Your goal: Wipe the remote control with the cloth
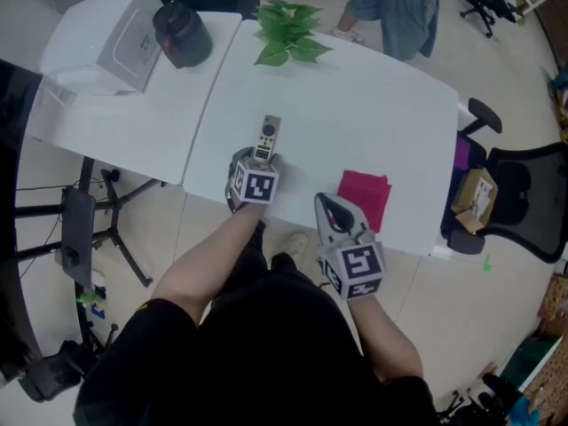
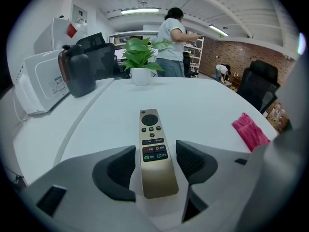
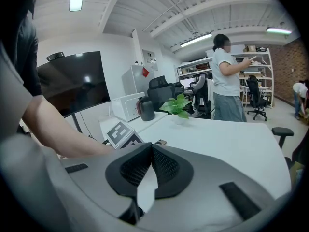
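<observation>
Left tongs (image 2: 155,164): jaws apart, one on each side of the near end of the remote control (image 2: 152,144), pads not pressing on it. Right tongs (image 3: 151,153): jaws closed together, nothing between them. The remote control lies flat on the white worktop (image 1: 355,105), extending toward 12 o'clock from the left tongs. The pink cloth (image 1: 366,195) lies unheld just beside the right tongs, at 1 o'clock, and at 4 o'clock from the remote control. Assessment: wiping has not begun. Securing the remote control, picking up the cloth and the wipe itself all remain.
</observation>
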Demonstrator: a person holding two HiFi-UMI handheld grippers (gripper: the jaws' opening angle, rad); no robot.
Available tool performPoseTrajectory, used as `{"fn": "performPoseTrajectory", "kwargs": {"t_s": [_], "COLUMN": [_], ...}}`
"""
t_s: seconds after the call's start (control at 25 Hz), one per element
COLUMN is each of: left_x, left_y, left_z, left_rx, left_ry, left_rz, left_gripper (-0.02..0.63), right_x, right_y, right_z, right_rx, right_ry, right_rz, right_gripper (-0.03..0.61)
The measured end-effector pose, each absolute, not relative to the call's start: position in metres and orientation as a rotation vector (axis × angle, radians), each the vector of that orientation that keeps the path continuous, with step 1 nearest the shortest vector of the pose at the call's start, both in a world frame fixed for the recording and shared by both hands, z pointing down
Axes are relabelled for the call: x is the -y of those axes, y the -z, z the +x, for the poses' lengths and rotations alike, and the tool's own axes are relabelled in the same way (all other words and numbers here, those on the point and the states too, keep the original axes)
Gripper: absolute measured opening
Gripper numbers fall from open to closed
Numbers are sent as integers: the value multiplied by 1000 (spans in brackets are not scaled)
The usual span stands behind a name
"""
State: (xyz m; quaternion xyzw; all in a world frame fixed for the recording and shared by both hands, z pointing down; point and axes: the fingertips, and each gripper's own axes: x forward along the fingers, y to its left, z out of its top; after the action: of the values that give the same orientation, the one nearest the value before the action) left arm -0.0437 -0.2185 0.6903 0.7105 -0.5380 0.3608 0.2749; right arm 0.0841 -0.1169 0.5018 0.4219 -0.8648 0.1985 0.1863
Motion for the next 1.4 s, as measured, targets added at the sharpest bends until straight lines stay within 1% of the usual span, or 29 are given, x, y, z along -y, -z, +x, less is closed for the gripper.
{"fn": "performPoseTrajectory", "kwargs": {"t_s": [0.6, 0.76, 1.4], "left_x": [218, 217, 221], "left_y": [-704, -705, -688], "left_z": [-46, -45, -48], "left_rx": [1466, 1450, 1474], "left_ry": [-1009, -1007, -945], "left_rz": [1837, 1840, 1898], "left_gripper": [258, 224, 210], "right_x": [116, 114, 109], "right_y": [-504, -504, -500], "right_z": [93, 92, 96], "right_rx": [2441, 2448, 2449], "right_ry": [-560, -553, -548], "right_rz": [1205, 1191, 1206], "right_gripper": [9, 9, 9]}}
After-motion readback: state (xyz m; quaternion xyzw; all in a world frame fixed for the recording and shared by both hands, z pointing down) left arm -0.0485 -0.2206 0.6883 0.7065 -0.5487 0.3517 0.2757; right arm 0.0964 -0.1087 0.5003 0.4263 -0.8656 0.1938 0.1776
